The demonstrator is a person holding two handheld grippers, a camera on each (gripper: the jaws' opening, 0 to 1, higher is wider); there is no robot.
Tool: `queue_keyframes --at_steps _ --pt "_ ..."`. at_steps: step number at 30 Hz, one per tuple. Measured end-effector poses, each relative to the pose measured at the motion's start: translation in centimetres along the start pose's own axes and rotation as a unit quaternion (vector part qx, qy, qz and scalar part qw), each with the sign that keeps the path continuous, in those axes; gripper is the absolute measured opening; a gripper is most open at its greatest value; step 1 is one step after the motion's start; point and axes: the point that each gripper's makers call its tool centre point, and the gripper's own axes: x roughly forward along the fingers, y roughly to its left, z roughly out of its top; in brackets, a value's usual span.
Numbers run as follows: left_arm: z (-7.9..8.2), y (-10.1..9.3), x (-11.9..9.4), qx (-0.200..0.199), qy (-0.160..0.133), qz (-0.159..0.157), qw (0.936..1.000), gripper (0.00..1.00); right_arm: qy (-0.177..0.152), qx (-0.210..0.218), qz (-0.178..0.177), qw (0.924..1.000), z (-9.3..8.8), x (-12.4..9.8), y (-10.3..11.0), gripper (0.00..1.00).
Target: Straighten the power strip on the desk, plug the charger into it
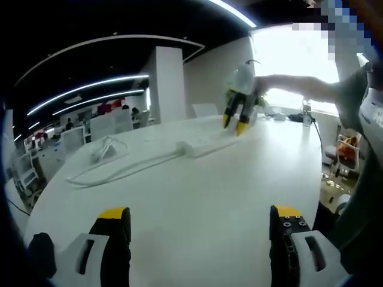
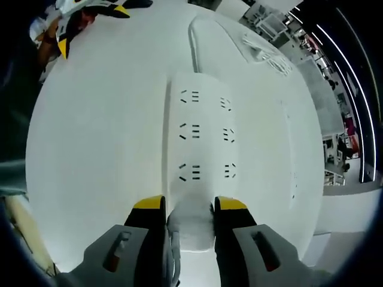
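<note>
The white power strip (image 2: 203,131) lies flat on the white desk (image 2: 96,131), several socket sets facing up. My right gripper (image 2: 190,204) is shut on its near end, one jaw on each side. Its cable (image 2: 193,42) runs off from the far end. Beyond the strip lies a white charger with a coiled cord (image 2: 266,51). In the left gripper view the strip (image 1: 200,143) sits mid-desk with the right gripper (image 1: 234,124) at its right end, and the charger bundle (image 1: 108,149) lies to the left. My left gripper (image 1: 200,215) is open, holding nothing, well short of the strip.
A person's arm (image 1: 299,86) reaches in from the right, with their body by the desk's right edge (image 1: 314,179). Office desks, chairs and a white pillar (image 1: 167,84) stand beyond the desk. The left gripper (image 2: 90,27) shows at the top left of the right gripper view.
</note>
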Motion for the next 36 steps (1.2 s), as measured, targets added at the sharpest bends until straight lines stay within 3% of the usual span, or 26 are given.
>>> queue_keyframes --at_steps 12,24,28,36 --pt "-0.10 0.06 0.00 0.000 0.003 0.001 1.0000 1.00 -0.032 0.021 0.041 0.9985 0.17 0.00 0.04 0.28" --pt "-0.40 0.11 -0.01 -0.003 0.005 0.003 1.0000 1.00 -0.014 0.000 -0.006 0.9999 0.26 0.34 0.16 0.29" --pt "-0.37 0.05 0.02 -0.003 0.004 0.002 1.0000 1.00 -0.004 -0.002 -0.005 1.0000 0.18 0.38 0.09 0.29" --pt "-0.45 -0.14 0.22 -0.002 0.006 -0.002 1.0000 1.00 -0.019 0.005 0.004 0.9998 0.32 0.41 0.32 0.29"
